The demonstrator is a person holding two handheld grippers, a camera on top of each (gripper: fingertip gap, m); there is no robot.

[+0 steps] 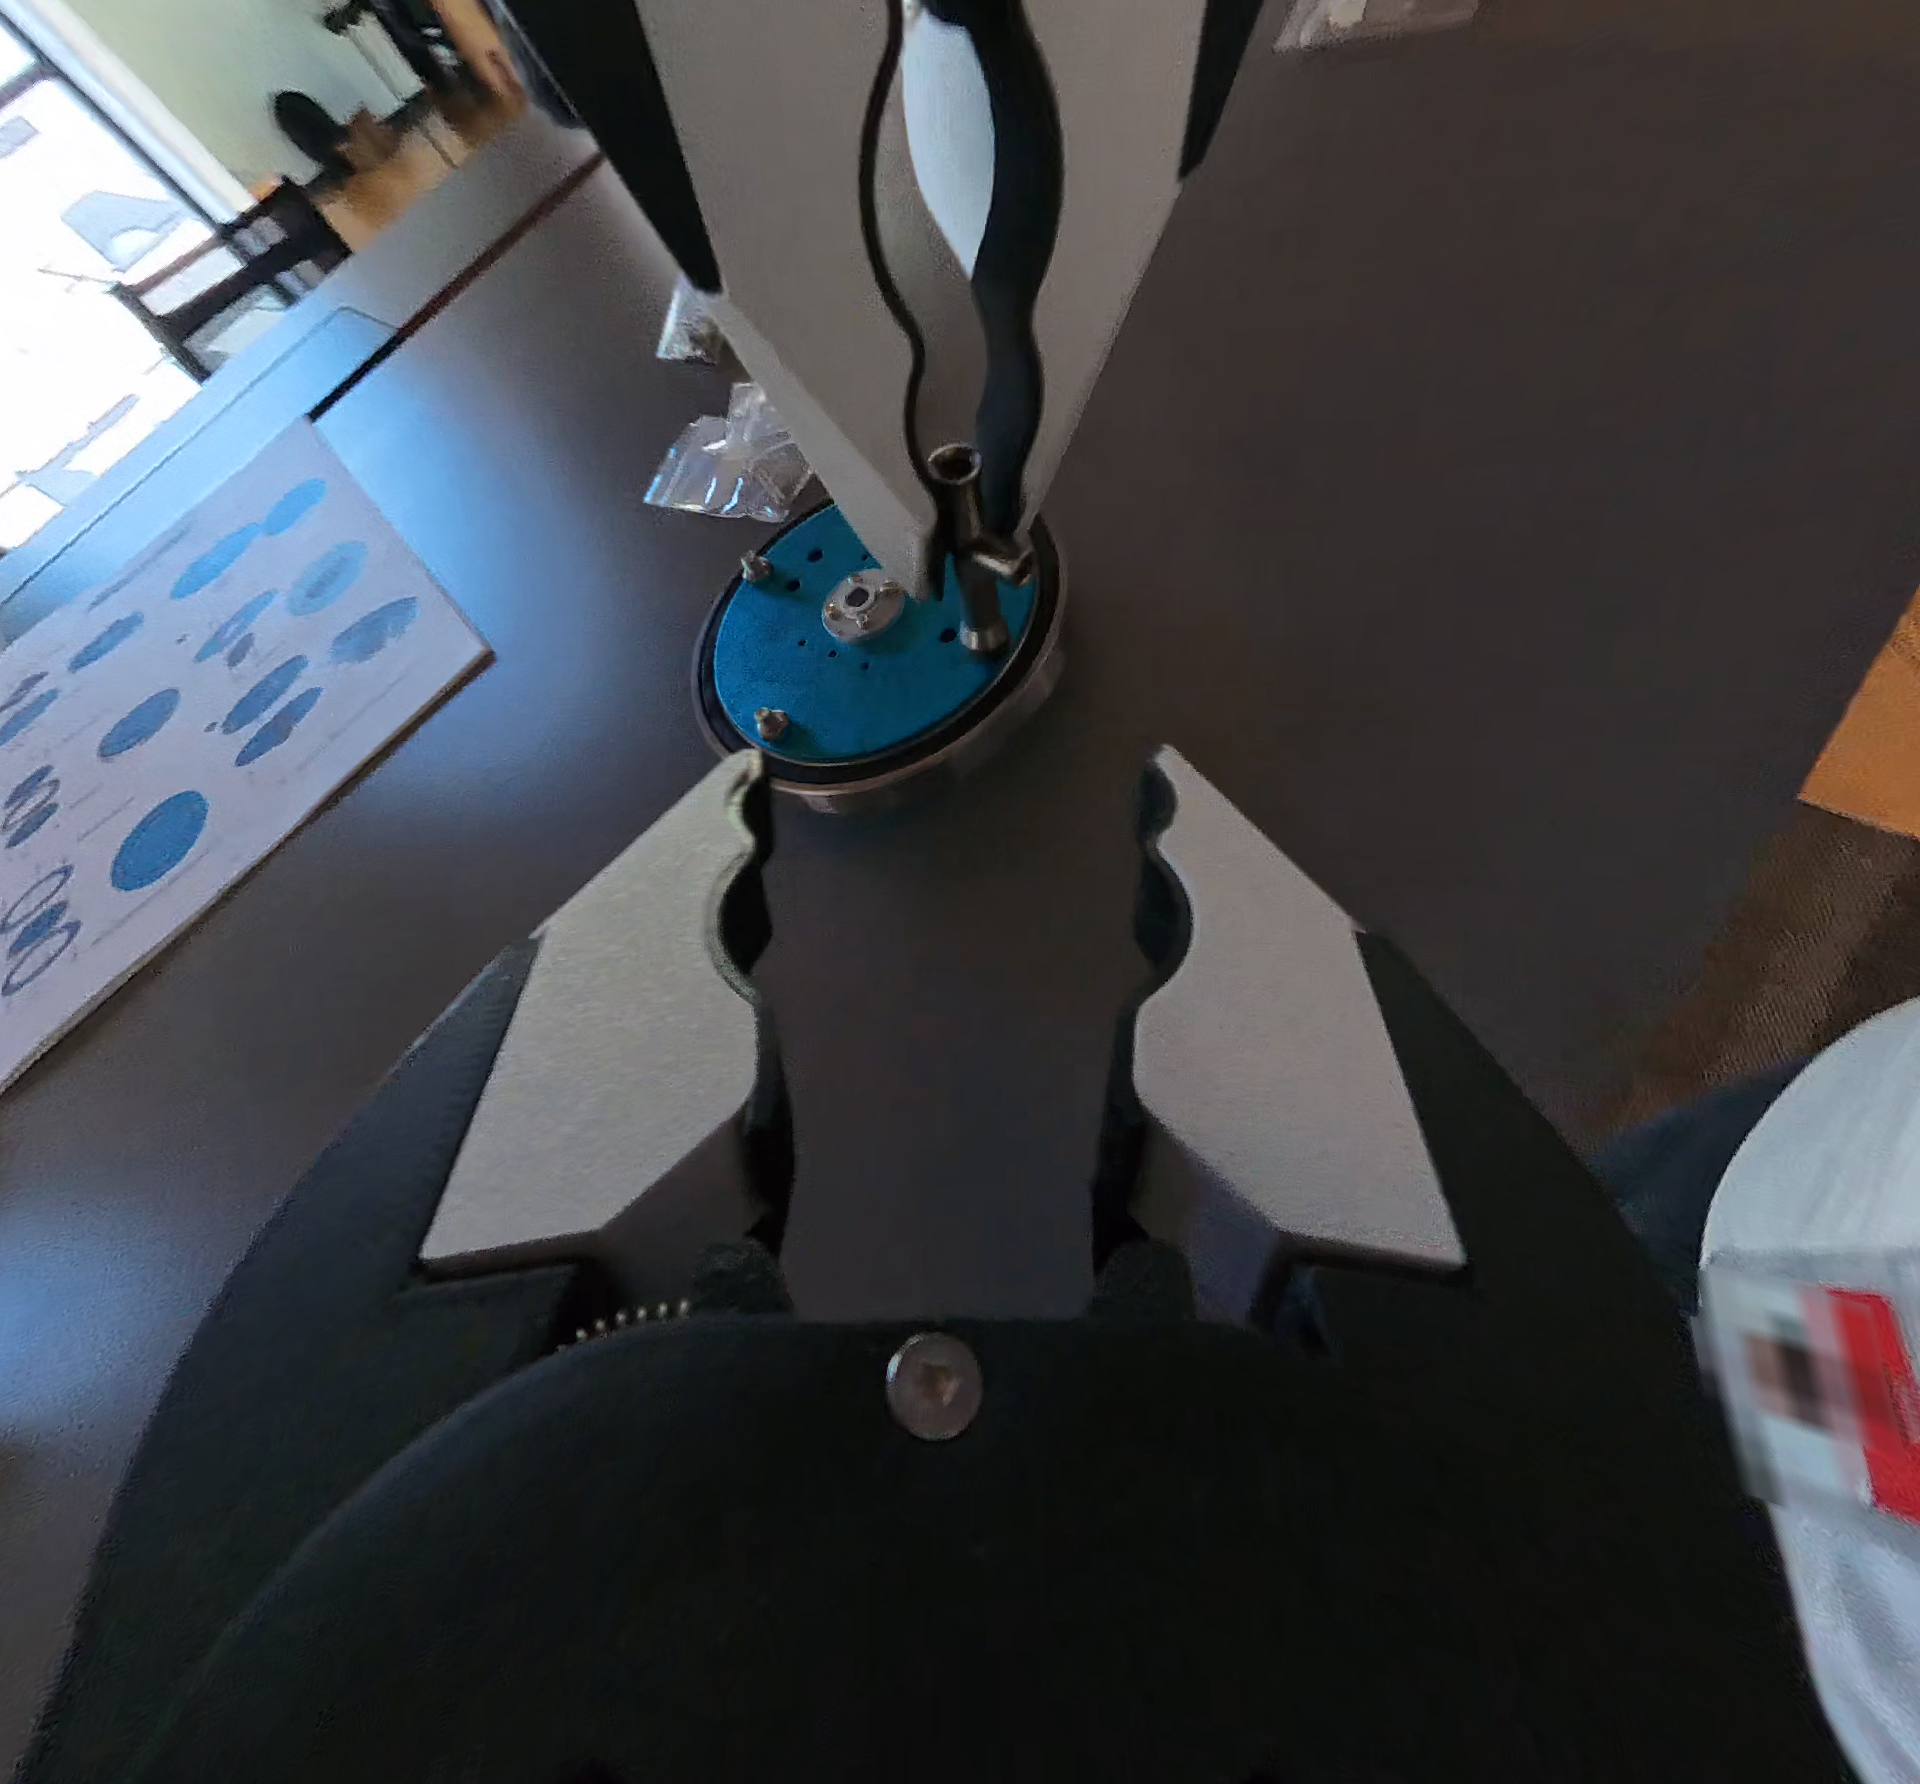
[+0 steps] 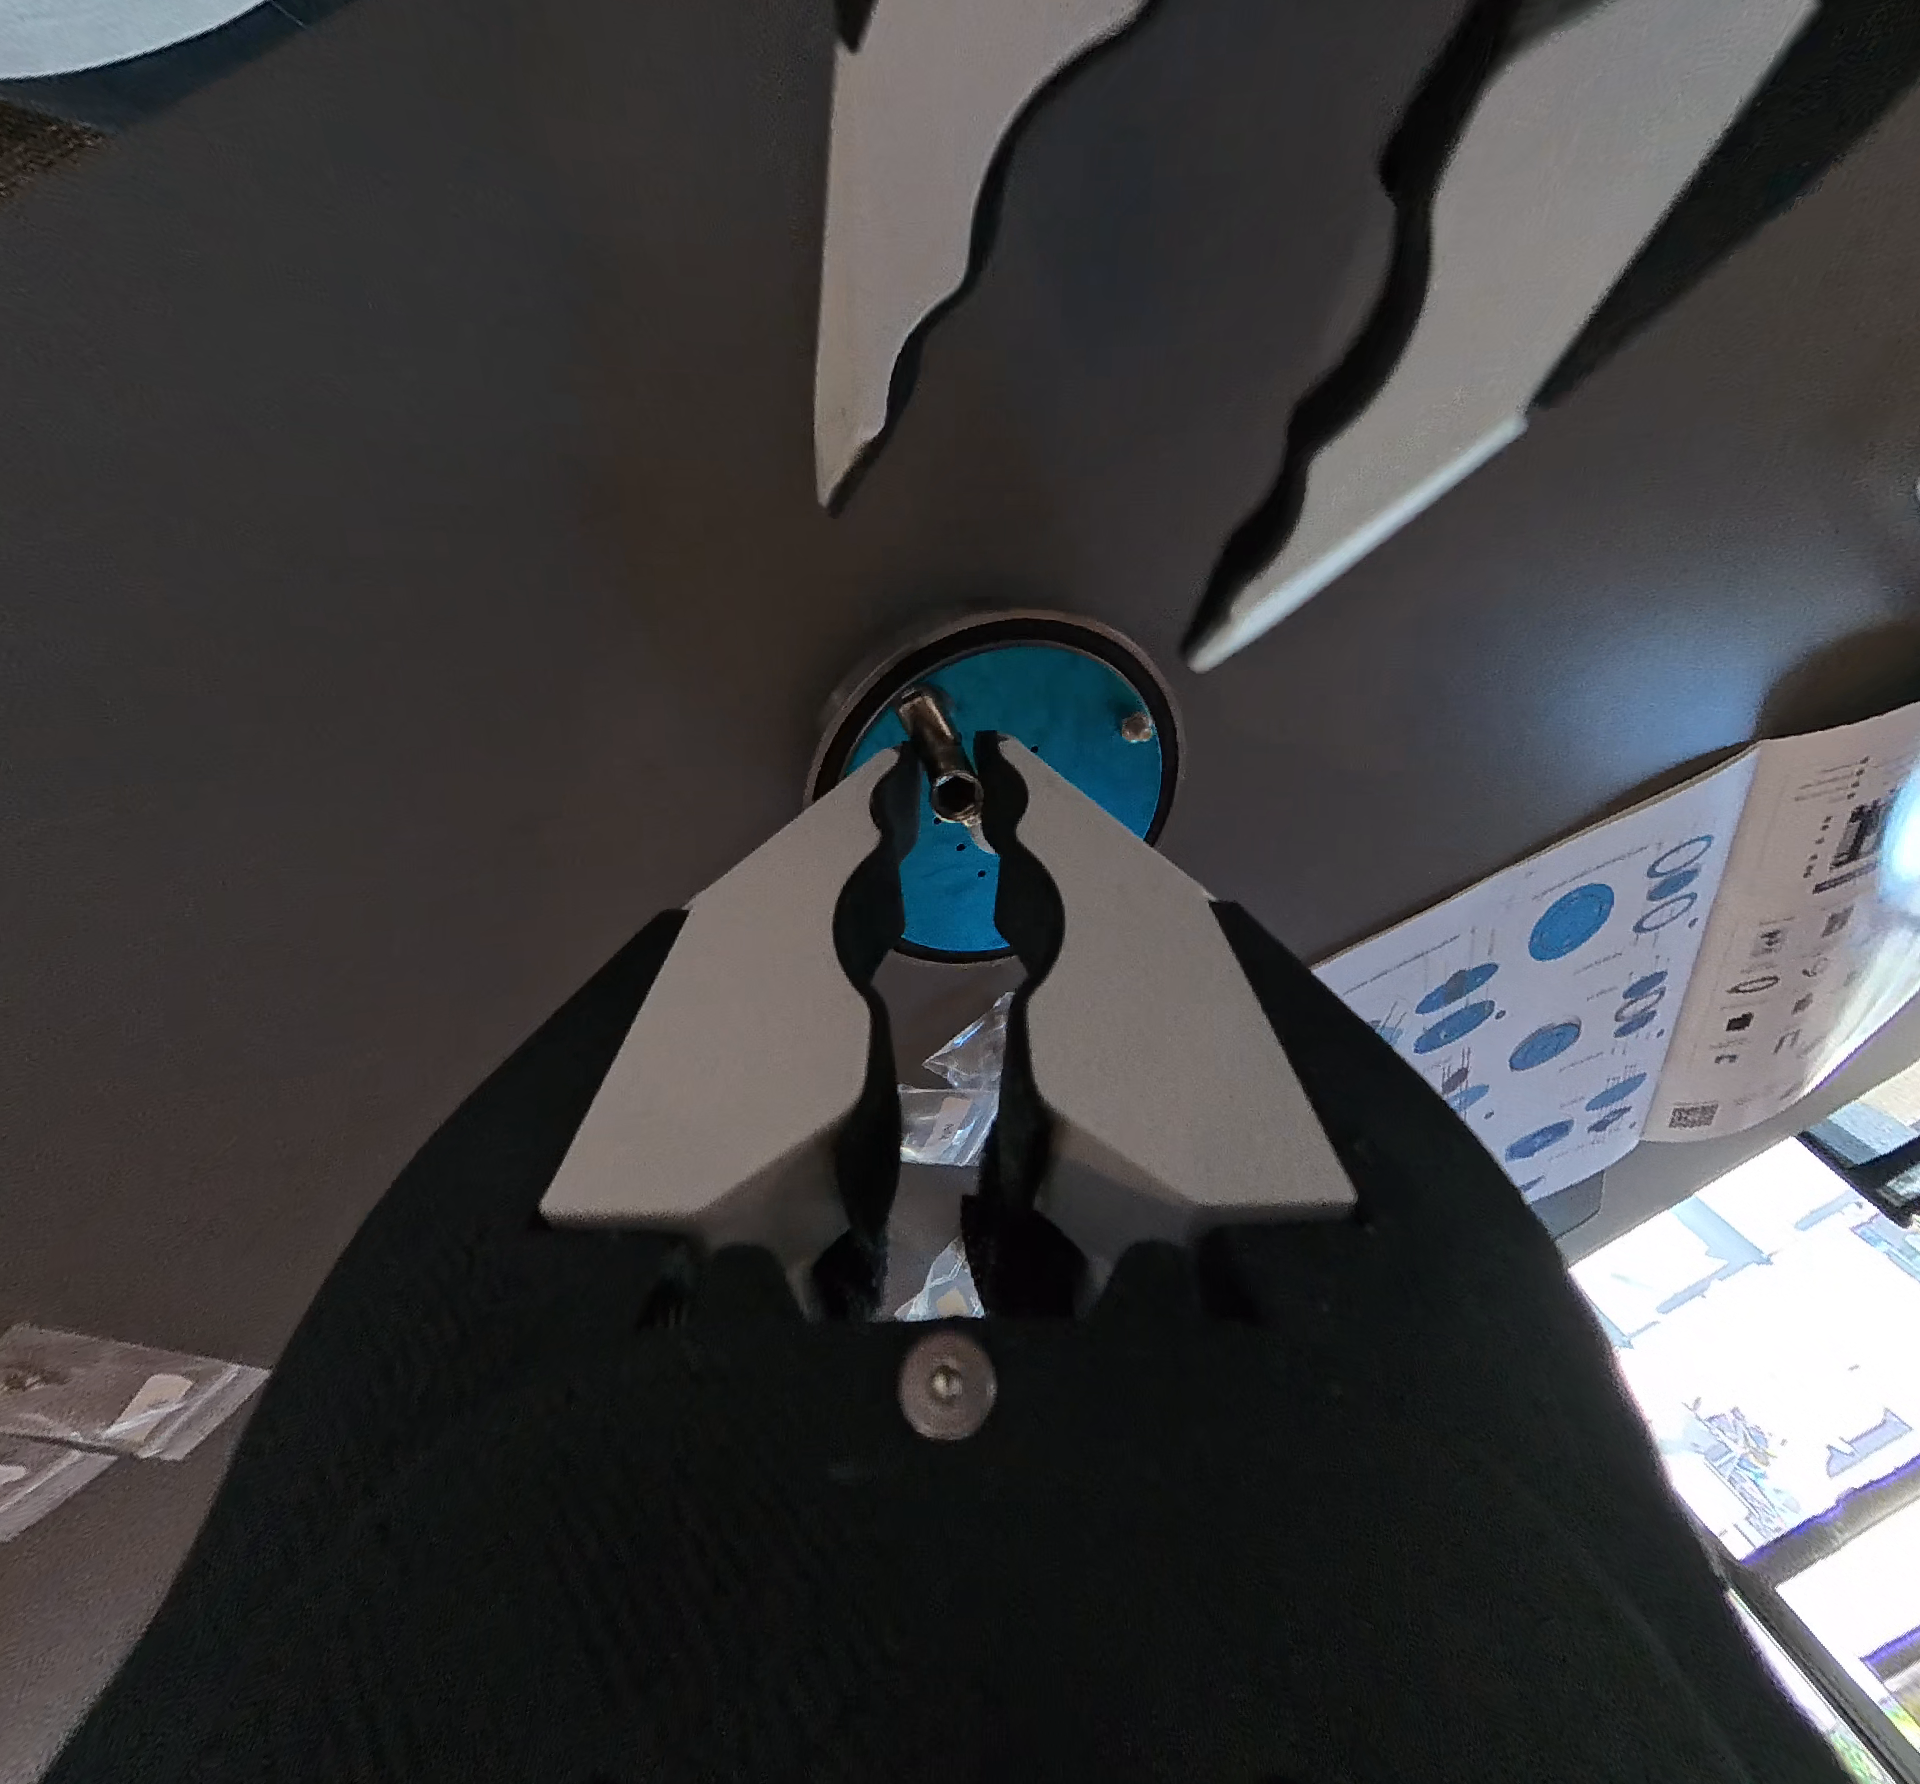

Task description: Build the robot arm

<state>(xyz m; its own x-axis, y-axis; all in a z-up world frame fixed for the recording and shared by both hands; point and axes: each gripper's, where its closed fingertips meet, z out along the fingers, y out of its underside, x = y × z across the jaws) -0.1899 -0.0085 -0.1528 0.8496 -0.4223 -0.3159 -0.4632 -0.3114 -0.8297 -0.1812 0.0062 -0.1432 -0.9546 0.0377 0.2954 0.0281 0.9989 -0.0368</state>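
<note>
The right gripper [image 2: 961, 778] is clenched on a small metal T-shaped socket key [image 2: 940, 752], its fingertips pinching the tube while the lower end stands on the blue disc [image 2: 1023, 726]. The disc sits in a metal ring with a black seal on the dark table [image 2: 416, 487]. In the left wrist view the key [image 1: 971, 555] meets the disc [image 1: 821, 685] near its far rim, beside the central metal hub [image 1: 860, 610]; two small studs [image 1: 767, 722] rise from the disc's near and left edges.

The left gripper [image 1: 956, 778] is released, jaws wide apart, hovering just short of the disc's near rim without touching it. Clear plastic bags [image 1: 727, 467] of small parts lie just beyond the disc, and a printed sheet [image 1: 208, 716] of blue diagrams lies well off to its left.

Risks, as I judge them: nothing steadies the disc, so a twist or push on the key could spin or slide the whole ring across the smooth table. The key is held by a narrow pinch, so it may tilt, slip off whatever it seats on, or scrape the blue face. The two grippers are also close enough over the disc to knock together.
</note>
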